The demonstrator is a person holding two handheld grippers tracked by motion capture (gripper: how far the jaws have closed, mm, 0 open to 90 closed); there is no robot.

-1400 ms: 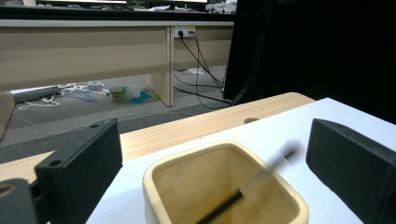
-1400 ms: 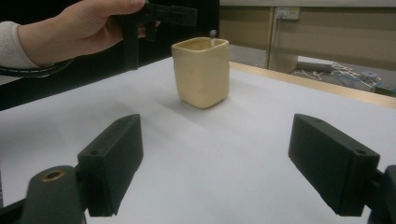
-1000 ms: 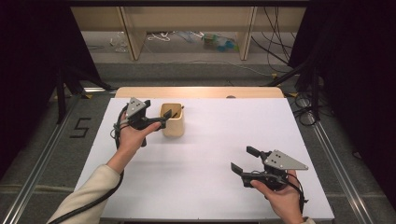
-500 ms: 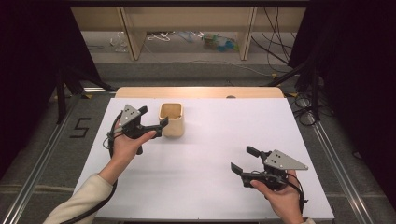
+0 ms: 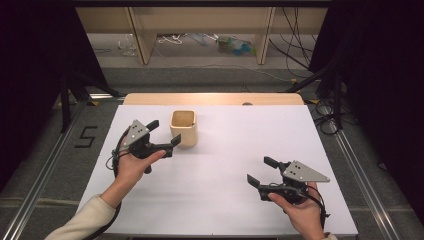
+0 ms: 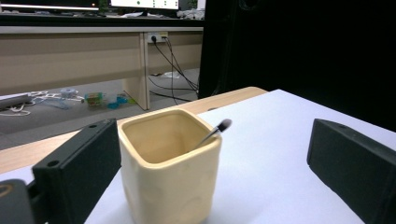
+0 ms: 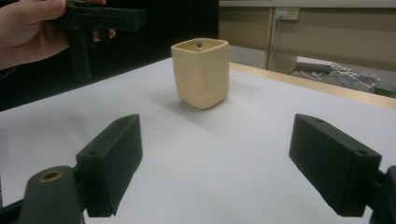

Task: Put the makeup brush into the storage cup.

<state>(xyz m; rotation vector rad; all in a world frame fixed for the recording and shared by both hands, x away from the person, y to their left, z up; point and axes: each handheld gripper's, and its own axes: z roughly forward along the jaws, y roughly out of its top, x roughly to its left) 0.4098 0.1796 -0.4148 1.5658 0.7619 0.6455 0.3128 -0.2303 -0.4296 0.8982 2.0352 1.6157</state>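
Cup (image 5: pixel 183 128) stands at the desk's (image 5: pixel 225 200) far side, and your left hand-held gripper (image 5: pixel 162 135) has drawn back from it, jaws apart and empty, so placing looks finished.

I see a cream cup (image 6: pixel 170 172) with a smooth, matt, ceramic-looking finish, a thin shiny metal stick (image 6: pixel 211 134) leaning inside. My table (image 5: pixel 225 190) wears a matt white sheet over pale wood. Each gripper's jaws look matt black plastic.
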